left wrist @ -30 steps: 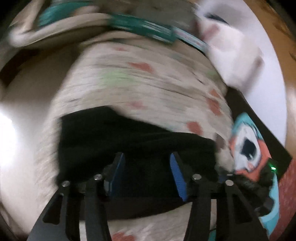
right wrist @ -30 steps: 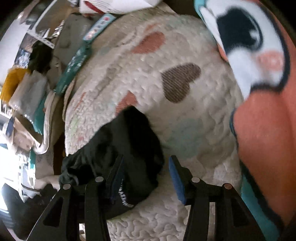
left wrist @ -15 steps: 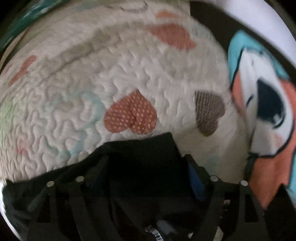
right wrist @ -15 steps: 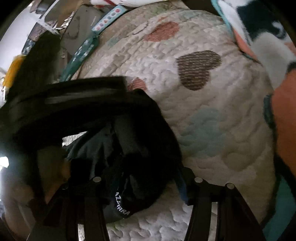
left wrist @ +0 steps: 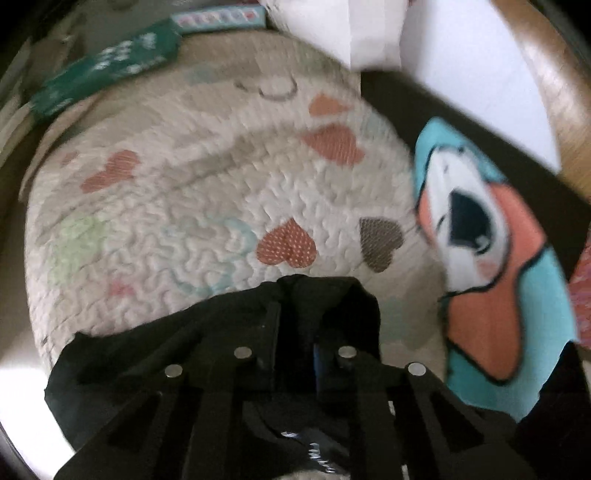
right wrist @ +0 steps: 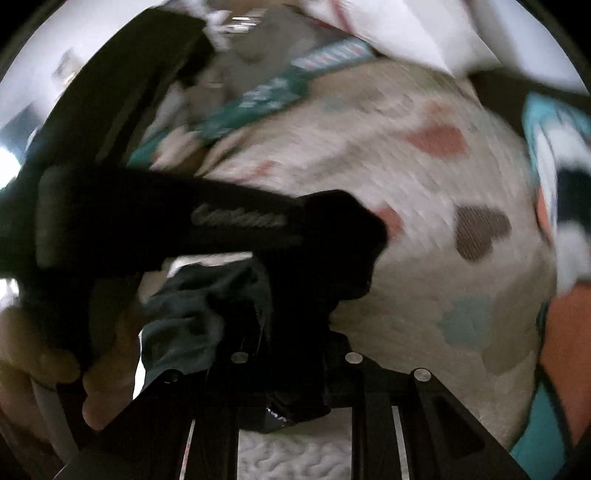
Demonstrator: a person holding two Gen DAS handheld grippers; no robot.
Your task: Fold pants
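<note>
The black pants (left wrist: pixel 177 347) lie bunched over the near edge of a cream quilt with hearts (left wrist: pixel 207 206). My left gripper (left wrist: pixel 295 332) is shut on the pants, its jaws close together and draped in black cloth. In the right wrist view the pants (right wrist: pixel 332 251) are bunched over my right gripper (right wrist: pixel 295 332), whose jaws are shut on the cloth. The left gripper's black body (right wrist: pixel 155 218) crosses that view from the left, touching the same bunch. A hand (right wrist: pixel 55 362) shows at the lower left.
A teal and orange cartoon blanket (left wrist: pixel 491 295) lies right of the quilt. A green patterned strap (left wrist: pixel 110 70) and white paper (left wrist: pixel 332 29) sit at the quilt's far edge. A wooden rim (left wrist: pixel 554 92) curves at the far right.
Both grippers were open a second ago and have closed on the black pants. The left gripper swung toward the right gripper, and the cloth is now gathered and lifted between them.
</note>
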